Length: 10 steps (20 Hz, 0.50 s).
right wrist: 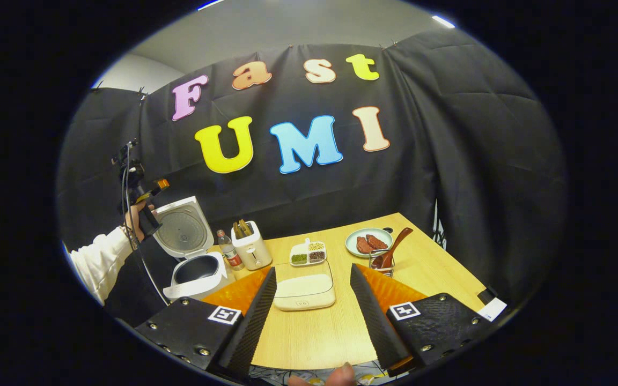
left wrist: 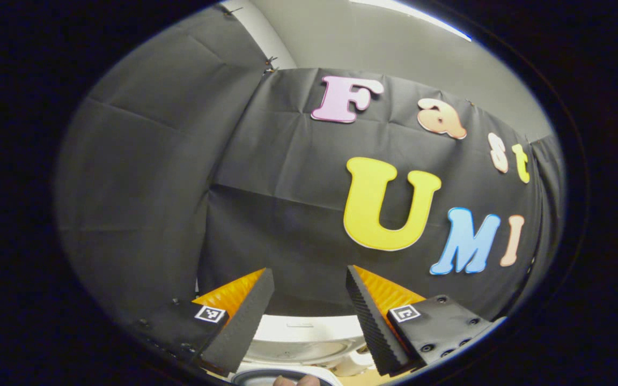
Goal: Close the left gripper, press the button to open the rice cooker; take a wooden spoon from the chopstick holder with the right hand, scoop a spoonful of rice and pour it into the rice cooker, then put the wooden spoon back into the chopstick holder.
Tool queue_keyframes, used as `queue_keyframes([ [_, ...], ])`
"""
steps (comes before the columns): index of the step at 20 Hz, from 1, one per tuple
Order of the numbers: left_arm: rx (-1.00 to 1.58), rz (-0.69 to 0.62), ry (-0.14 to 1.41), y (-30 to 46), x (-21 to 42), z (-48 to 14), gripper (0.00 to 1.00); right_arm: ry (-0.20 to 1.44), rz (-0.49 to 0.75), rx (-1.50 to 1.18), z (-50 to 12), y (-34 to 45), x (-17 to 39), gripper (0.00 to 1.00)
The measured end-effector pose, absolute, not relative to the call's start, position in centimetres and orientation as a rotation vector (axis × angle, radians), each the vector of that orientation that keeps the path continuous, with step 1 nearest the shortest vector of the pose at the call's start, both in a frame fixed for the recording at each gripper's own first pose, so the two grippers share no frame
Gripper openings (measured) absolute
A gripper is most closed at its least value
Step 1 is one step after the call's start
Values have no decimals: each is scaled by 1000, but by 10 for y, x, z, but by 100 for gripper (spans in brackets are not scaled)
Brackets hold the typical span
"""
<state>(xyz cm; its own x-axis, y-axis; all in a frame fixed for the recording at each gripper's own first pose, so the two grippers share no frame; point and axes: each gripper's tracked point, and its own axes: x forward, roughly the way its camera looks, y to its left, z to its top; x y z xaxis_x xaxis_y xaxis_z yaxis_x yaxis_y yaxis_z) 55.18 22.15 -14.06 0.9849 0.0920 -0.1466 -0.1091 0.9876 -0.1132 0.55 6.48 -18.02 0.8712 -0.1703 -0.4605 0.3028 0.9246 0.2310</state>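
Note:
The white rice cooker (right wrist: 193,268) stands at the table's left with its lid (right wrist: 183,230) up and the dark inner pot showing. A hand in a white sleeve holds my left gripper (right wrist: 140,187) in the air above and left of the cooker. In the left gripper view that gripper (left wrist: 307,279) is open with nothing between its fingers, facing the wall, and the cooker's lid (left wrist: 303,343) lies below them. My right gripper (right wrist: 313,273) is open and empty above the near table. The wooden spoon (right wrist: 392,246) leans in the wire chopstick holder (right wrist: 381,265) just right of it. A white tray of rice (right wrist: 303,289) lies ahead.
A bottle (right wrist: 228,249) and a white toaster (right wrist: 251,246) stand right of the cooker. A divided dish of grains (right wrist: 309,253) and a plate with meat slices (right wrist: 368,242) sit farther back on the wooden table (right wrist: 314,332). Black cloth walls the booth.

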Motion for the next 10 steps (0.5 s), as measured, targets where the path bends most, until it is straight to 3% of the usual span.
queue_keyframes([
  [4, -30, 124, 310, 229, 575, -203, 95, 484, -222, 302, -184, 76, 8, 86],
  [6, 84, 132, 321, 228, 580, -205, 94, 487, -217, 301, -185, 76, 8, 85],
  [10, 64, 165, 343, 229, 572, -203, 98, 514, -212, 320, -194, 79, 6, 86],
])
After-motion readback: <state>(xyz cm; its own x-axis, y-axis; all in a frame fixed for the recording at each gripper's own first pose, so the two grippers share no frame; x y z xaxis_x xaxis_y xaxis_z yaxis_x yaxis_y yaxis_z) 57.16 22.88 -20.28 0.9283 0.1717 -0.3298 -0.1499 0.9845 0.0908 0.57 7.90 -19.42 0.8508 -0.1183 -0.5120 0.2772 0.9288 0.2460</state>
